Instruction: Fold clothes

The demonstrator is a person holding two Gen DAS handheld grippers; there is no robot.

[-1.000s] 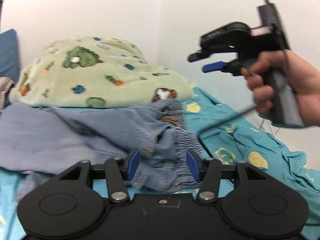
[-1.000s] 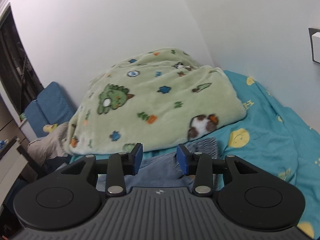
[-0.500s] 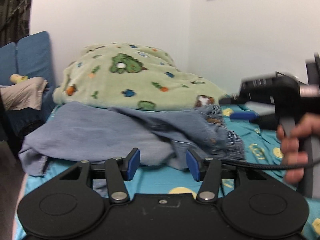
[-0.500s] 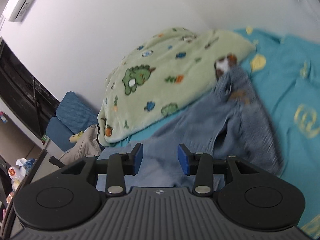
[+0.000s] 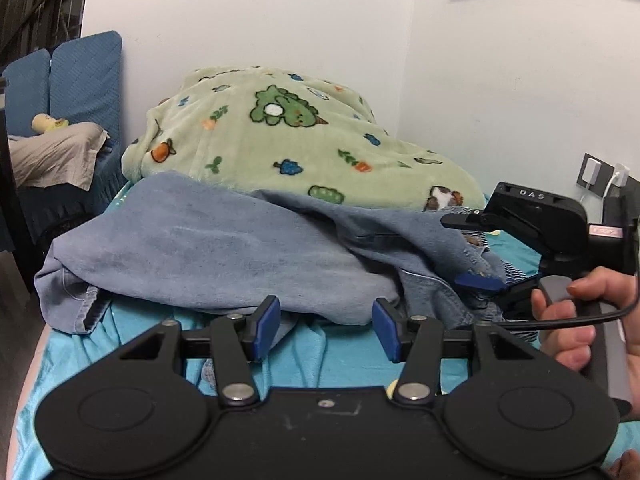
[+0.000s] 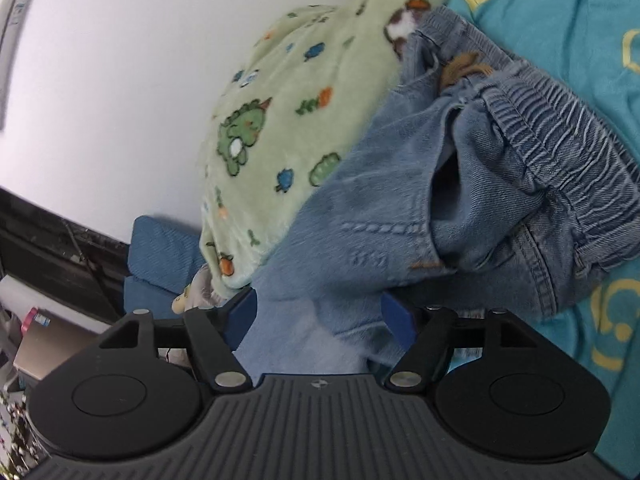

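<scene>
The jeans (image 5: 208,252) lay crumpled on the bed (image 5: 328,352), their far edge against the green blanket (image 5: 280,140). My left hand-held gripper (image 5: 326,330) hung open just short of their near edge, touching nothing. My right hand-held gripper (image 6: 318,318) was spread wide over the denim beside the elastic waistband (image 6: 560,136), its fingers (image 6: 396,318) at the cloth but not clamped.
</scene>
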